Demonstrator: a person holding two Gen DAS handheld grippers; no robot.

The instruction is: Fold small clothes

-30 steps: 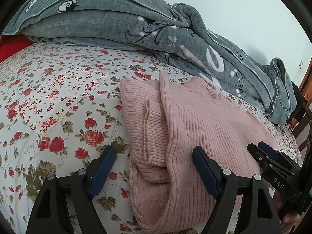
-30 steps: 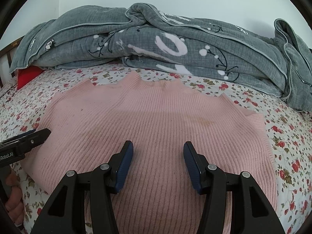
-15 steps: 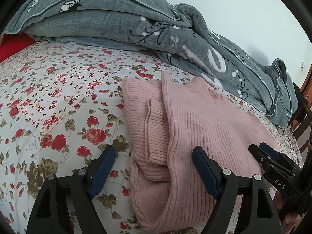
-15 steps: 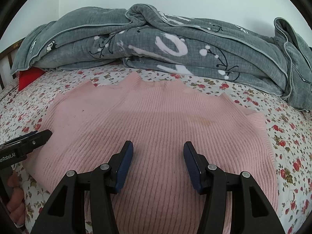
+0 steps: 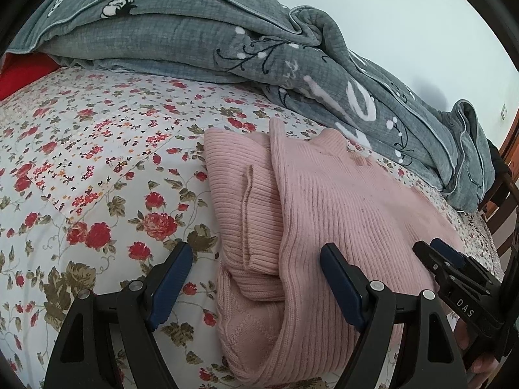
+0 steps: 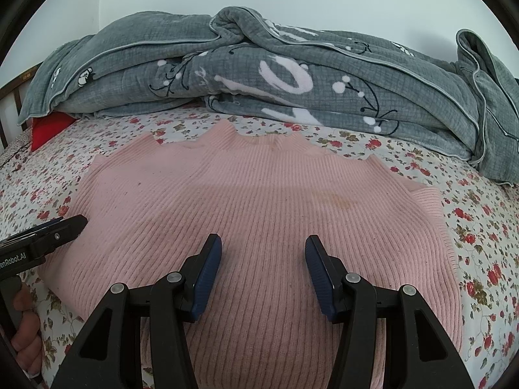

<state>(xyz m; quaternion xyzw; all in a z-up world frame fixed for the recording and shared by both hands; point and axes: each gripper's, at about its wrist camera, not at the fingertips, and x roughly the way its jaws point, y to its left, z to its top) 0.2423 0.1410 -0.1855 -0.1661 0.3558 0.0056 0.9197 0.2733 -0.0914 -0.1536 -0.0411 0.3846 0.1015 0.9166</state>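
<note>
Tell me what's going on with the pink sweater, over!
Both grippers, left and right, open, holding nothing. Pink sweater flat on the flowery bedsheet, partly folded. Grey blanket behind, not in the way.

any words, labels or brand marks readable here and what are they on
"DAS" in white on the black body of the right gripper, seen from the left wrist view.
"enRobot.AI" in white on the left gripper, seen from the right wrist view; its start is cut off by the picture edge.
Large white letter shapes on the grey blanket, folded over, not readable as a word.
</note>
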